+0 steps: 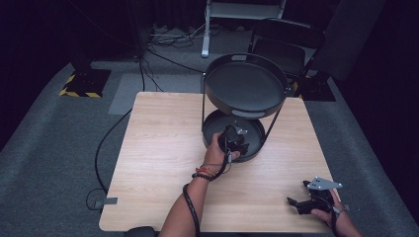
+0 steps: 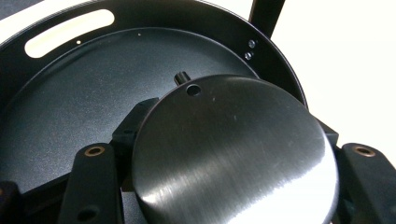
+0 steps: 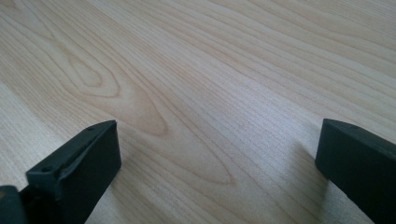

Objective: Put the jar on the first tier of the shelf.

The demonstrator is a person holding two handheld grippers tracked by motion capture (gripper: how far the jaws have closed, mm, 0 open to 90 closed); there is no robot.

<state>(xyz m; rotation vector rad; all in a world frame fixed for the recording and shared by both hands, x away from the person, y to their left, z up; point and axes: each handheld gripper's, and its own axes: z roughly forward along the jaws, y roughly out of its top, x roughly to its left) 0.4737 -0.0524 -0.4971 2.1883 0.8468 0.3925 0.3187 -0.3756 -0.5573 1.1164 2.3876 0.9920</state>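
Your right hand [image 1: 330, 213] rests at the near right corner of the table [image 1: 163, 163], wrist low, holding the right gripper [image 1: 296, 205] so it points left along the near edge. In the right gripper view its two jaws stand wide apart over bare wood, with nothing between them.

Your left forearm comes in from the near edge at the middle and reaches forward and a little right, a dark cable wound along it and beaded bands at the wrist. Your left hand [image 1: 216, 149] is at the near rim of the lower tray [image 1: 257, 143], wrapped round the left gripper [image 1: 236, 139], which tips down into that tray.

In the left gripper view a round brushed-metal disc [image 2: 233, 158] sits between the jaws, tilted, with a small hole near its far edge and a short black peg just beyond it. The jaws stand close against its left and right edges; whether the pads still press on it you cannot tell from here. The disc is over the tray's dark floor, inside the rim.

Farther off, the upper tray [image 1: 245, 85] of the same black stand sits tilted above the lower one, at the table's far right side.
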